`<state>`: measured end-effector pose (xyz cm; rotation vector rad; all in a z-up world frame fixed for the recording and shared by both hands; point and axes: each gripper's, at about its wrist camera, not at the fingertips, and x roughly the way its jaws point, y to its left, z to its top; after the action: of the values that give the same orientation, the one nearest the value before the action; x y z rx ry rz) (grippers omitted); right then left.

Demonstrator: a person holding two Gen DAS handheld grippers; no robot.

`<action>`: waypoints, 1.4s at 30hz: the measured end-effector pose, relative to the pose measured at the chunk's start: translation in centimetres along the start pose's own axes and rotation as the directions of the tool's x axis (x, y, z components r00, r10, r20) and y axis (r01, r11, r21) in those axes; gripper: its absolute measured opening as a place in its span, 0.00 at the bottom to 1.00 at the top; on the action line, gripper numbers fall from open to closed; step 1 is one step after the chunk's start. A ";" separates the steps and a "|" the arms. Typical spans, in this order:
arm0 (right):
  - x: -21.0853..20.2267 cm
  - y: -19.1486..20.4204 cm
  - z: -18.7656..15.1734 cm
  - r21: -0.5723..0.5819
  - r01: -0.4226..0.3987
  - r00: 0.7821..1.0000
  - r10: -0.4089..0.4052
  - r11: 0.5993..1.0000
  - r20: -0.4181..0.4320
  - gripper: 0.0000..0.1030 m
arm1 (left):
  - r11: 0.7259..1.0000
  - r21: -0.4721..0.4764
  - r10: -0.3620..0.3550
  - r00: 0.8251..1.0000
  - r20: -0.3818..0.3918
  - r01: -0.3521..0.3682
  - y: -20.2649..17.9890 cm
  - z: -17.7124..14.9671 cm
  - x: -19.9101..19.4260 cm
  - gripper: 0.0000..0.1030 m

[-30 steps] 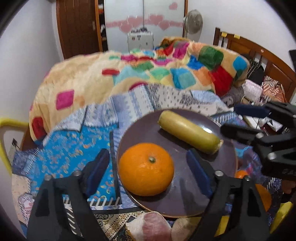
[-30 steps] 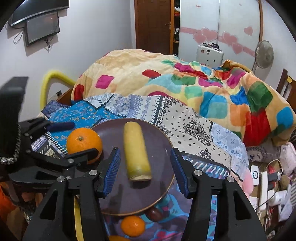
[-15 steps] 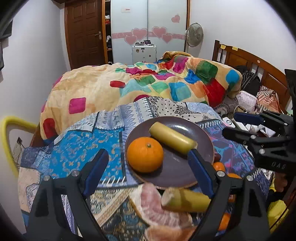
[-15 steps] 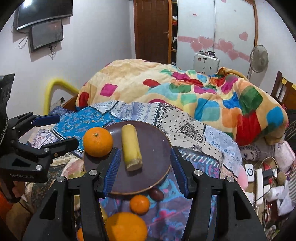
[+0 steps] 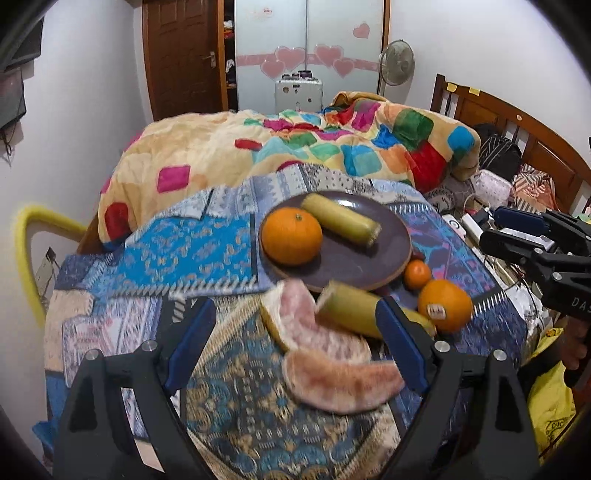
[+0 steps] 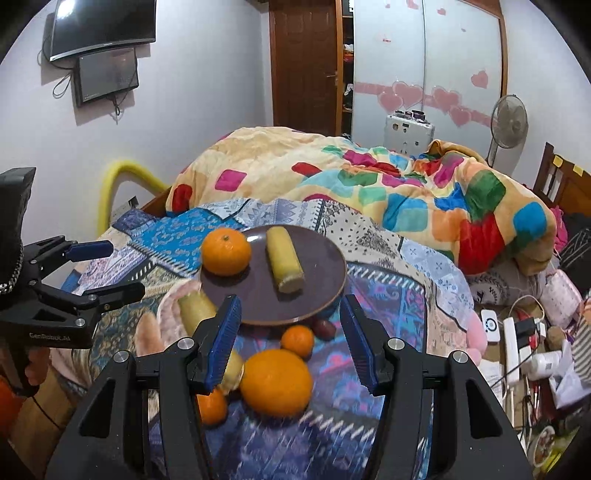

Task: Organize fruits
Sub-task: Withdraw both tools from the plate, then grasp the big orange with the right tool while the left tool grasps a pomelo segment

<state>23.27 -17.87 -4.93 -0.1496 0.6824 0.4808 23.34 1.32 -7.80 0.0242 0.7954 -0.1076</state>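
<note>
Distance is what has changed: a second ago both cameras sat right over the plate [image 5: 400, 254], and now both have pulled back, so the fruit off the plate comes into view. The left gripper [image 5: 295, 345] hangs with its jaws wide apart and nothing between them; the right gripper [image 6: 290, 334] is likewise wide open and empty.

On the plate lie 1 orange [image 5: 291, 236] and 1 peeled banana piece [image 5: 341, 223], side by side, placed as they were a second ago. Off the plate, along its near rim, lie 2 pink pomelo wedges [image 5: 332, 354], a second banana piece [image 5: 351, 308], a stickered orange [image 5: 445, 304], a small tangerine [image 5: 417, 273] and, in the right view, a dark small fruit [image 6: 324, 328] just beside the tangerine. Another small orange [image 6: 211, 406] shows at the bottom of the right view, partly behind the left finger.

Judging from this, 2 fruits are sorted and at least 6 remain; the retreat reads as the gap between one placement and the next pick, with the stickered orange nearest the right jaws.

Everything rests on a patterned blue cloth [image 5: 192, 251] spread over the foot of a bed, soft and uneven, so round fruit may roll. Behind it lies a patchwork duvet [image 5: 314, 147]; a wooden door [image 5: 183, 59], heart-decorated wardrobe [image 5: 306, 55], fan [image 5: 397, 61] and wall television [image 6: 103, 26] ring the room.
</note>
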 end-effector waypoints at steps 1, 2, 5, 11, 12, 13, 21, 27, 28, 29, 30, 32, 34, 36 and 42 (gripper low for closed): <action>-0.1 0.1 -0.5 0.002 0.000 1.000 0.000 1.000 -0.003 0.51 | 1.000 -0.005 0.001 1.000 -0.005 -0.001 -0.1 -0.4 0.0 0.87; -0.1 0.1 -0.8 0.006 -0.006 1.000 0.006 1.000 -0.008 0.51 | 1.000 -0.008 0.006 1.000 -0.010 -0.006 -0.2 -0.8 0.0 0.88; 0.2 0.1 -1.9 0.017 -0.022 0.999 0.022 1.000 -0.029 0.51 | 1.000 -0.015 0.014 0.999 -0.030 -0.015 -0.6 -2.1 0.4 0.90; 1.3 0.4 -4.2 0.006 -0.013 0.998 0.013 1.000 -0.069 0.51 | 1.000 -0.030 -0.003 0.996 -0.093 0.000 -1.4 -4.2 2.4 0.90; 1.4 0.4 -4.5 0.006 -0.016 0.997 0.016 1.000 -0.076 0.51 | 0.999 -0.033 -0.010 0.995 -0.101 0.007 -1.6 -4.4 2.8 0.90; 1.7 0.4 -4.8 0.006 -0.018 0.996 0.018 1.000 -0.083 0.51 | 0.999 -0.036 -0.017 0.994 -0.105 0.013 -1.9 -4.6 3.0 0.90; 2.9 -0.3 -6.1 0.026 -0.032 0.993 0.035 0.999 -0.112 0.52 | 1.000 -0.026 0.000 0.995 -0.097 -0.003 -3.8 -4.7 4.4 0.98; 3.0 -0.5 -6.2 0.036 -0.057 0.992 0.061 0.998 -0.110 0.55 | 1.000 0.004 0.029 0.994 -0.107 -0.028 -3.2 -5.5 4.4 0.98; 3.0 -0.4 -6.2 0.035 -0.060 0.992 0.063 0.998 -0.110 0.55 | 0.999 0.012 0.041 0.994 -0.102 -0.040 -3.0 -5.9 4.0 0.98; 3.0 -0.3 -6.3 0.033 -0.064 0.992 0.067 0.997 -0.111 0.55 | 0.999 0.017 0.050 0.994 -0.099 -0.048 -2.6 -6.1 3.7 0.99; 3.1 -0.2 -6.3 0.033 -0.070 0.991 0.073 0.997 -0.112 0.55 | 0.999 0.018 0.052 0.994 -0.098 -0.050 -2.1 -6.4 3.3 0.99; 3.4 -0.1 -6.4 0.031 -0.079 0.990 0.082 0.996 -0.115 0.55 | 0.999 0.012 0.049 0.993 -0.104 -0.048 -1.2 -6.8 2.8 1.00; 3.8 0.0 -6.4 0.029 -0.079 0.989 0.082 0.996 -0.120 0.55 | 0.997 0.016 0.074 0.991 -0.111 -0.072 -0.3 -7.2 2.4 1.00; 4.1 0.0 -6.5 0.030 -0.079 0.989 0.082 0.996 -0.123 0.56 | 0.994 0.037 0.111 0.987 -0.118 -0.107 0.2 -7.8 2.3 0.99; 4.0 0.1 -6.5 0.010 -0.072 0.991 0.073 0.997 -0.110 0.55 | 0.997 -0.019 0.076 0.987 -0.142 -0.080 1.4 -8.5 2.1 0.99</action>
<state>22.24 -18.08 -12.48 -0.1470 0.7990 0.5434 18.92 3.09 -15.26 0.0398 0.9361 -0.0220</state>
